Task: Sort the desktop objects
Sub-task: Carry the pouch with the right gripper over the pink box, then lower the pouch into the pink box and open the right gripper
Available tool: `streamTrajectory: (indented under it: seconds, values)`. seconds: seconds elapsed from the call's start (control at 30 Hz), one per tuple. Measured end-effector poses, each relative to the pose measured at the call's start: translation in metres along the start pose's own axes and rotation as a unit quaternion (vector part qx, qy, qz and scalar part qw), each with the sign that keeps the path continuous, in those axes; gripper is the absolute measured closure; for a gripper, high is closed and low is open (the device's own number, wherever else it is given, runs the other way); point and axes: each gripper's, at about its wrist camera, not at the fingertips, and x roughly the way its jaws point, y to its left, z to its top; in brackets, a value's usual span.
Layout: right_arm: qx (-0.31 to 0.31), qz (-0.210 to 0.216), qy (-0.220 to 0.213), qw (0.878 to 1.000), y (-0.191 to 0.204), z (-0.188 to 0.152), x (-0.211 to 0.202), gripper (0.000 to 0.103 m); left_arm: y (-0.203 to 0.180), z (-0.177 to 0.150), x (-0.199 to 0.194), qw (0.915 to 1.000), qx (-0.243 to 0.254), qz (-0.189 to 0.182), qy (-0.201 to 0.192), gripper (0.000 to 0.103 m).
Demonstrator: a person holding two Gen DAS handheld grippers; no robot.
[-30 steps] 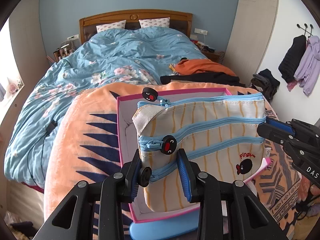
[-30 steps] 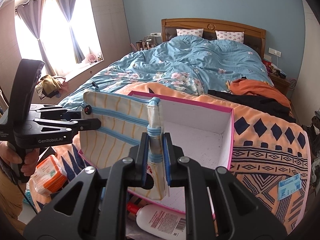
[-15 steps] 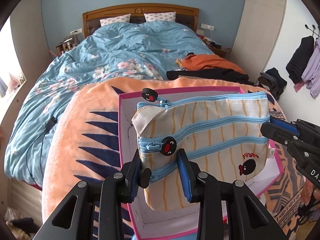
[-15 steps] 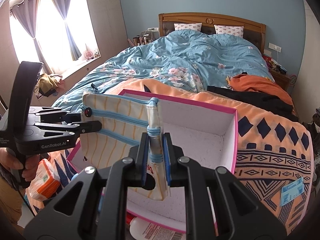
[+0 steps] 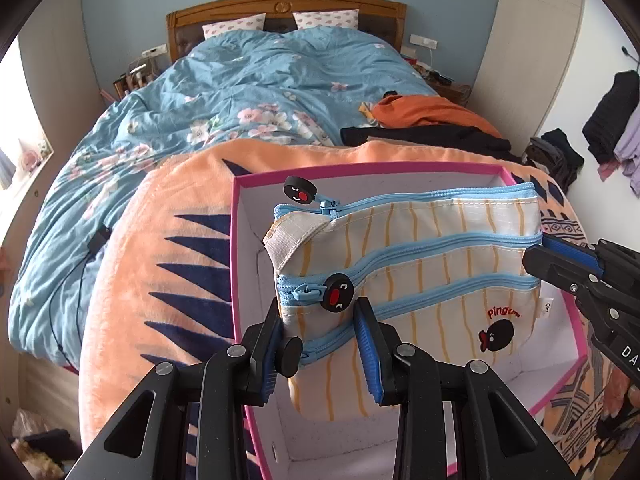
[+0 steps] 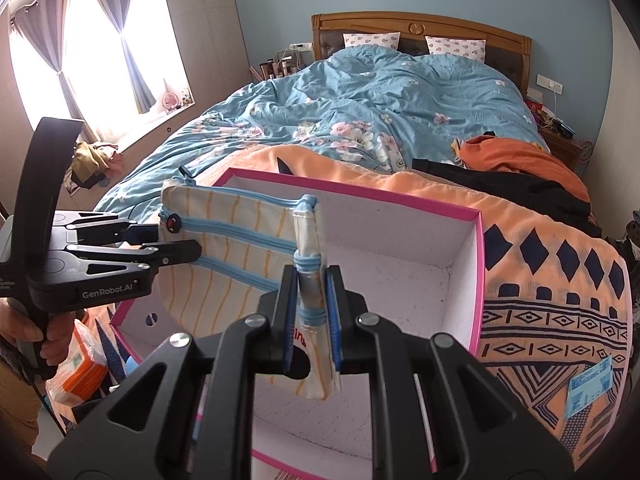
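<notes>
Both claws grip the pouch (image 5: 420,264), hiding much of the box (image 6: 476,280).

The striped zip pouch (image 5: 416,264) bears the red word "pingu" above a small black penguin figure, low on its right side in the left wrist view. At the right edge of that view the right claw (image 5: 538,250) shows white letters "DA", cut off. At the left of the right wrist view, the left claw (image 6: 168,242) reads "GenRobot.AI" on its black body.
</notes>
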Motion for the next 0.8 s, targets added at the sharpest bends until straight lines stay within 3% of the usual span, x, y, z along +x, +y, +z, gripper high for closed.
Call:
streamTrajectory:
  seconds: [0.8]
  values:
    - [-0.008,-0.008,0.036,0.999,-0.001,0.008,0.042,0.087,0.009,0.012,0.038,0.9992,-0.012,0.025,0.028,0.069]
